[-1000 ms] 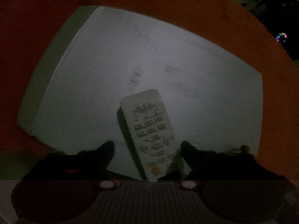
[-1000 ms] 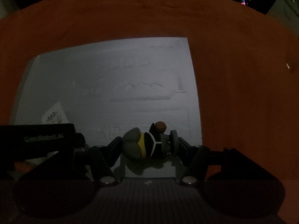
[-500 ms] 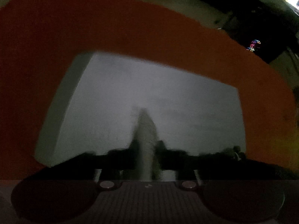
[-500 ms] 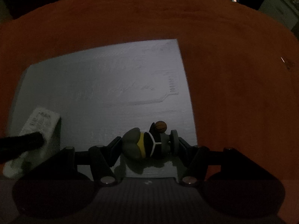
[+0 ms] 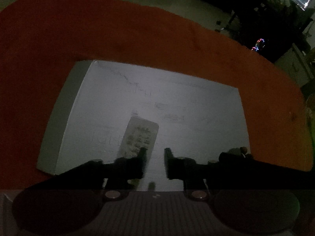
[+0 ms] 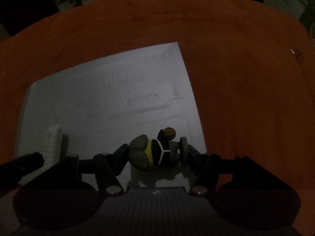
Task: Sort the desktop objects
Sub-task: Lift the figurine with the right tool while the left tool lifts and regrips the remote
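Now the white remote (image 5: 138, 138) lies flat on the white box (image 5: 177, 102), released a moment ago. My left gripper (image 5: 154, 158) has lifted clear; its fingers are opening with nothing between them. My right gripper (image 6: 155, 153) still clamps the small toy figure (image 6: 153, 151) just above the box. I judge that one item is sorted. Beneath is an orange table (image 5: 137, 29); the room beyond is dark.
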A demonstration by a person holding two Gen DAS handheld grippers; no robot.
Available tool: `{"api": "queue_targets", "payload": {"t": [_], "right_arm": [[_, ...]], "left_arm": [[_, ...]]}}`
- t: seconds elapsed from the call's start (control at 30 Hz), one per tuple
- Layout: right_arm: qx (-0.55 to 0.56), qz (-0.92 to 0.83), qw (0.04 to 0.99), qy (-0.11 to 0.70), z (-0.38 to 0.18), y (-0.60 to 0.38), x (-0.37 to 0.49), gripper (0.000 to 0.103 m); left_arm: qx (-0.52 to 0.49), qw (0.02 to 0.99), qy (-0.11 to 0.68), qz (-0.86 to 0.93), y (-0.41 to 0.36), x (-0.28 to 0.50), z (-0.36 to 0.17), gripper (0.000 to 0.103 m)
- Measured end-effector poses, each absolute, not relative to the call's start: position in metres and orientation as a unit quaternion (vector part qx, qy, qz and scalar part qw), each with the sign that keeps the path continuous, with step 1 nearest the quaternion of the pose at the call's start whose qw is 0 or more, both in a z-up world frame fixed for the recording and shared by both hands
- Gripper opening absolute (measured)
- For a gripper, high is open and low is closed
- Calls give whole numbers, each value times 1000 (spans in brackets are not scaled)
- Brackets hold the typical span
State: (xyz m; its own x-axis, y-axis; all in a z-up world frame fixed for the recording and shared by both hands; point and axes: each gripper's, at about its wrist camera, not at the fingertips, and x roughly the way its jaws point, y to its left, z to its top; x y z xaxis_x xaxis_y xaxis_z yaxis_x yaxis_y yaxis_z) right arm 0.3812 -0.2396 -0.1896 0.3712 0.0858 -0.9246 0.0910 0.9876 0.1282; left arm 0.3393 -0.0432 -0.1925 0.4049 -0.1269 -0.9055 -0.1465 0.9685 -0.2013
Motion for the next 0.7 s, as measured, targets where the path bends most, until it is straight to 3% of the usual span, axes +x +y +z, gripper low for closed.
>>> {"api": "queue_targets", "payload": {"t": [0.07,0.33,0.53,0.6,0.7], "right_arm": [[73,-1,825,560,-188,-239,382,64],[68,3,826,560,-192,-238,384,64],[61,7,830,554,-193,-235,384,64],[51,11,832,552,-193,-232,384,64],[42,19,832,553,-195,-229,386,64]], "left_arm": [[-112,829,547,15,-46,343,-196,44],[-76,821,564,38,-48,349,-210,54],[-34,819,571,40,-59,353,-220,50],[-7,815,579,37,-65,354,-223,40],[24,806,590,38,-69,357,-228,37]]}}
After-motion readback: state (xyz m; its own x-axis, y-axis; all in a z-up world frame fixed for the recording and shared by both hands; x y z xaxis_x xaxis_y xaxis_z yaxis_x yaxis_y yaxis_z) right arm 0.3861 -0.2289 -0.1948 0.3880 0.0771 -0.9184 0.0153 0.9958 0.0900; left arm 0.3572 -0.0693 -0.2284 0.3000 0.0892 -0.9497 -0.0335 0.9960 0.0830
